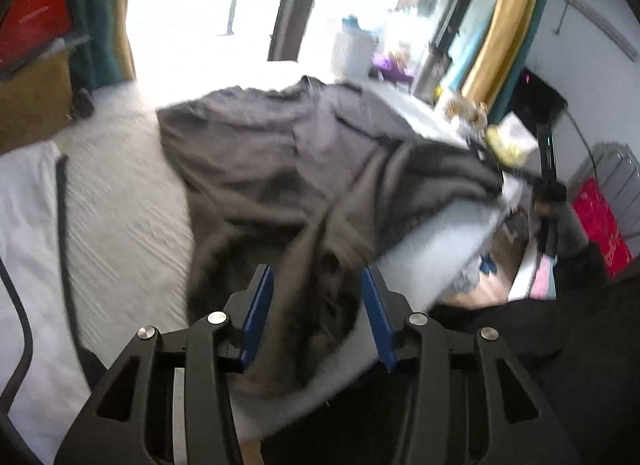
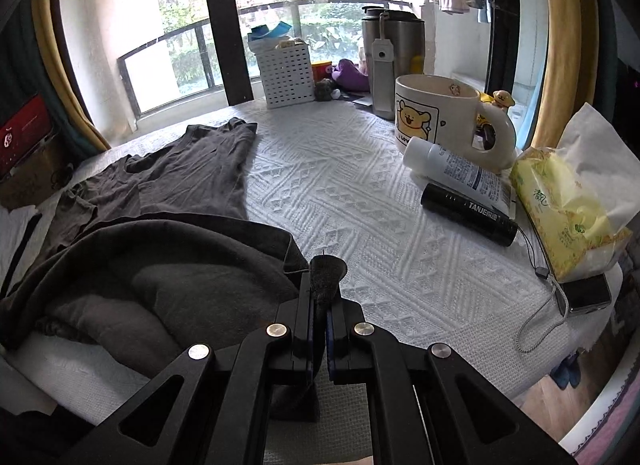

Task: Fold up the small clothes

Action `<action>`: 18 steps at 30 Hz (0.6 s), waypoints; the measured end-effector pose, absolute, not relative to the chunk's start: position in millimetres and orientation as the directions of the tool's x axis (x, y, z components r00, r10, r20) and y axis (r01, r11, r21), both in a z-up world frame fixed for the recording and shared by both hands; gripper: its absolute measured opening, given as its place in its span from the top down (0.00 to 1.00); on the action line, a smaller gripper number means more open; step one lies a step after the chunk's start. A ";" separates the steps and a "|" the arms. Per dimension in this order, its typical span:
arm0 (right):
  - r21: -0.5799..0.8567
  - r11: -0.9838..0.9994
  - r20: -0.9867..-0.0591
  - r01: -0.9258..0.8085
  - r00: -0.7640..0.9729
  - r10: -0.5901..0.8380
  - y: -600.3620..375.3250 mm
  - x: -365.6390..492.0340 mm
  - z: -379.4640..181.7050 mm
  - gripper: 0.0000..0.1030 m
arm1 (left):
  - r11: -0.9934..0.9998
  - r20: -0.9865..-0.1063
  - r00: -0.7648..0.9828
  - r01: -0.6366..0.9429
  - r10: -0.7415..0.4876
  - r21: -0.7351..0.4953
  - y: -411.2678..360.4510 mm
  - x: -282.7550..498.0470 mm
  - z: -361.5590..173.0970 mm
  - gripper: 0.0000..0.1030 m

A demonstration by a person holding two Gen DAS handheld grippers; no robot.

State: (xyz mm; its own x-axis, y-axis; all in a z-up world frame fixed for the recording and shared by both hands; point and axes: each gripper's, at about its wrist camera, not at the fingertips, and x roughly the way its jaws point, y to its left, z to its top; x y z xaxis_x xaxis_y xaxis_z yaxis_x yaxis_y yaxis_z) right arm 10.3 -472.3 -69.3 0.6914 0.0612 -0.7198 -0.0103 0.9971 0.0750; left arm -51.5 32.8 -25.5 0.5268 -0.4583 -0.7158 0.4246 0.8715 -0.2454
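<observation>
Two grippers work over a white quilted bed cover (image 2: pixel 360 201). In the right wrist view, the right gripper (image 2: pixel 319 305) sits at the bottom centre of the frame, its jaws pressed together on a corner of a dark grey garment (image 2: pixel 168 265), a small tab of cloth poking up between the blue pads. The lifted part of that garment billows across the lower left of the frame, while the rest lies flat toward the upper left, reaching the far edge of the bed.

In the left wrist view, which is blurred, the left gripper (image 1: pixel 318 313) fills the bottom of the frame with its jaws standing apart; a fold of the same garment (image 1: pixel 272 153) runs down between the blue pads (image 1: pixel 260 305), and neither pad can be seen pressing on it.

At the right of the right wrist view, well apart from the cloth, stand a big bear mug (image 2: pixel 444 117), a white bottle (image 2: pixel 452 165) lying against it, a black tube (image 2: pixel 468 213) and a yellow tissue pack (image 2: pixel 568 205). A white basket (image 2: pixel 286 73) sits at the upper centre by the window.
</observation>
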 end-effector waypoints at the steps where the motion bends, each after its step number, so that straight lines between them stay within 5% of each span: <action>1: 0.076 0.997 -0.720 -0.009 0.691 0.061 -472.8 9.9 -69.9 0.96 | 0.878 -0.712 0.542 0.419 -0.446 -0.231 32.9 -46.7 -24.2 0.56; 12: 0.087 0.996 -0.718 0.019 0.694 0.049 -484.3 3.3 -73.4 0.96 | 0.806 -0.785 0.461 0.586 -0.413 -0.080 -52.5 -20.5 -65.2 0.56; 18: 0.099 0.995 -0.722 0.022 0.690 0.057 -486.9 3.2 -79.1 0.96 | 0.736 -0.778 0.357 0.650 -0.516 -0.189 -71.2 -38.5 -65.4 0.56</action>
